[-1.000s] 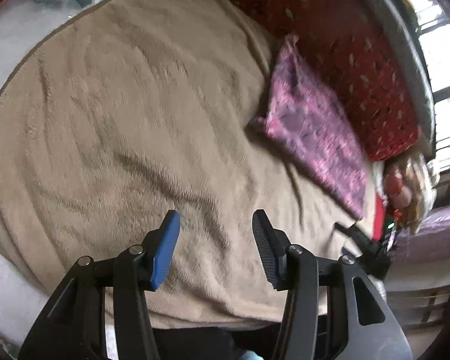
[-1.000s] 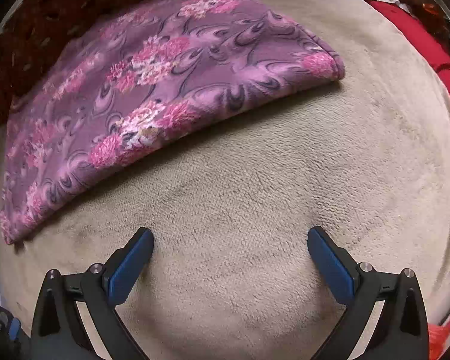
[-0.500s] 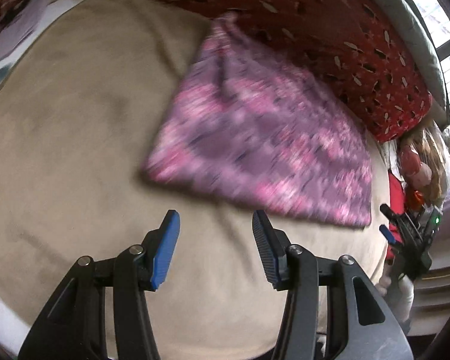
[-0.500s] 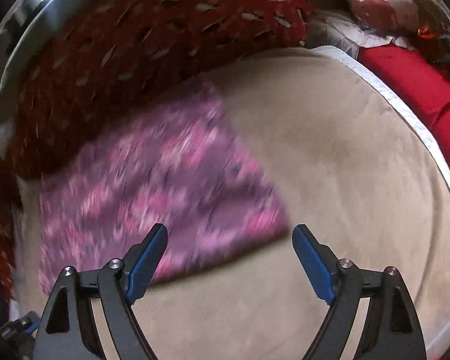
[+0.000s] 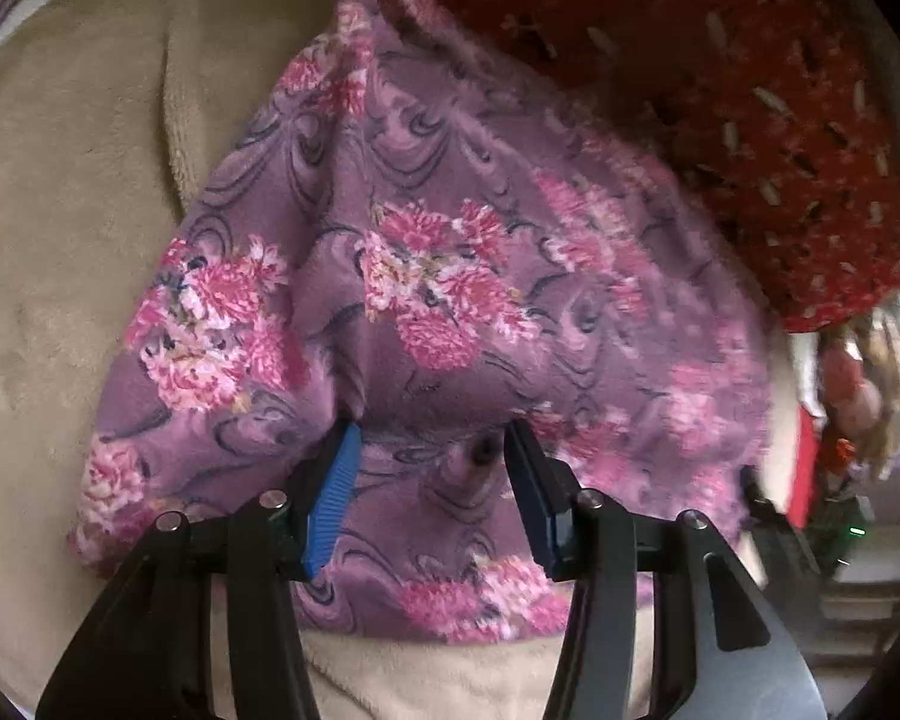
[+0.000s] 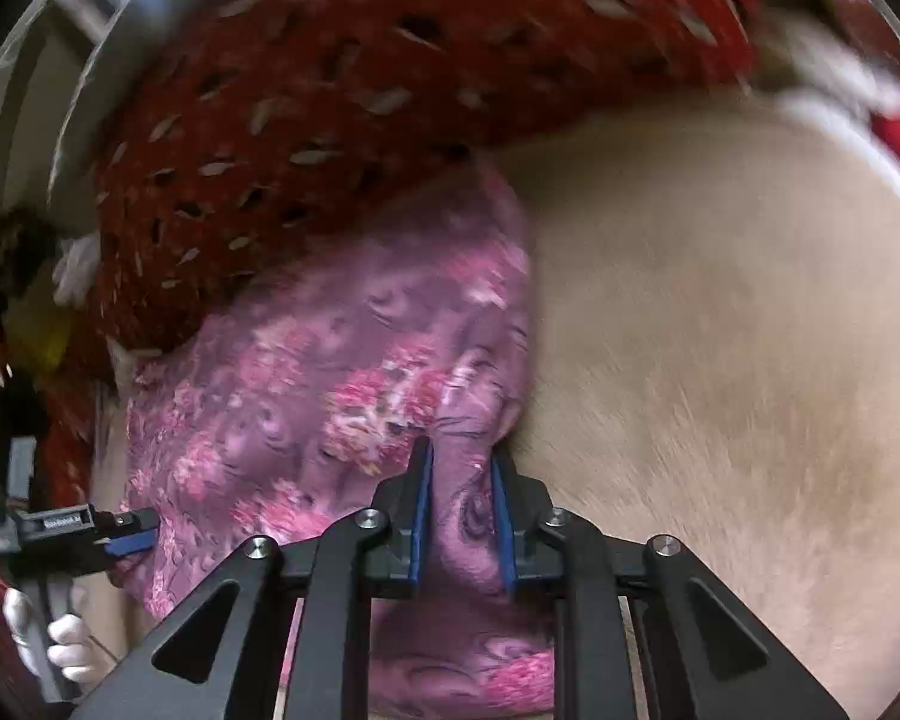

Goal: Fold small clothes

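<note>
- On the beige blanket (image 5: 60, 210), my left gripper (image 5: 429, 456) sat parted, fingers pressed into the floral cloth (image 5: 450, 240).
- Rightward, my right gripper (image 6: 461, 468) pinched its edge.
- I judged: grasping step; left must close, then lift.
- A second earlier, both hovered parted, clear of it.

We note: purple cloth (image 5: 450, 252) with pink floral print and dark swirls; plain beige blanket (image 5: 72, 228); red cover (image 6: 330, 90) flecked with pale and dark dashes; black grippers, blue pads (image 5: 333, 498).
</note>
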A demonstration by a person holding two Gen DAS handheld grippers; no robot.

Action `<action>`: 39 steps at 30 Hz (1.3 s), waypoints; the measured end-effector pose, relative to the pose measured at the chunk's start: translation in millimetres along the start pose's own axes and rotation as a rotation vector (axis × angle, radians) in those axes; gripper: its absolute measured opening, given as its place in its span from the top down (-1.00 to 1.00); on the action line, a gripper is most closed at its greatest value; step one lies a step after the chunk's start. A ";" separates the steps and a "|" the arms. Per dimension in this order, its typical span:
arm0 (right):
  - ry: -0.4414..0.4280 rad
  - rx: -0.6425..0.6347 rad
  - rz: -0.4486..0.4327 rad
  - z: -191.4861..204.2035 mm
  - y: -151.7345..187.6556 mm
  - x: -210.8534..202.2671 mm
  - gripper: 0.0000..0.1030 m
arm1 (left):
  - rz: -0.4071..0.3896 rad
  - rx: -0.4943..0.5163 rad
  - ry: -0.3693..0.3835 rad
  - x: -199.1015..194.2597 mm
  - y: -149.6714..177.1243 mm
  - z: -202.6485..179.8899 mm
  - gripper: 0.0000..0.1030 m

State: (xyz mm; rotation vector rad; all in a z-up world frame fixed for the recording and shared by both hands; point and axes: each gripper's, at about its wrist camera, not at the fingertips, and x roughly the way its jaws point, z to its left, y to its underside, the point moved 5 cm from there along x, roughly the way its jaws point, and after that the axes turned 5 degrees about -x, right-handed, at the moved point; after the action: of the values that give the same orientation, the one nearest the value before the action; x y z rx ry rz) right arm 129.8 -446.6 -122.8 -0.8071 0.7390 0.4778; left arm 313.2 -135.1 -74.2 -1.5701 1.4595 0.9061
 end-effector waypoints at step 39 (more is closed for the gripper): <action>-0.005 -0.353 -0.082 60.8 -36.3 45.9 -0.40 | -0.093 -0.256 0.203 -66.7 -107.4 58.6 -0.05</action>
State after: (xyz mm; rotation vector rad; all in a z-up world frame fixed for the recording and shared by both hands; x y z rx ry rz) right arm 207.7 -416.1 -111.4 -1.1612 0.6212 0.5443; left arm 415.6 -51.0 -31.0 -1.9517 1.4373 0.9292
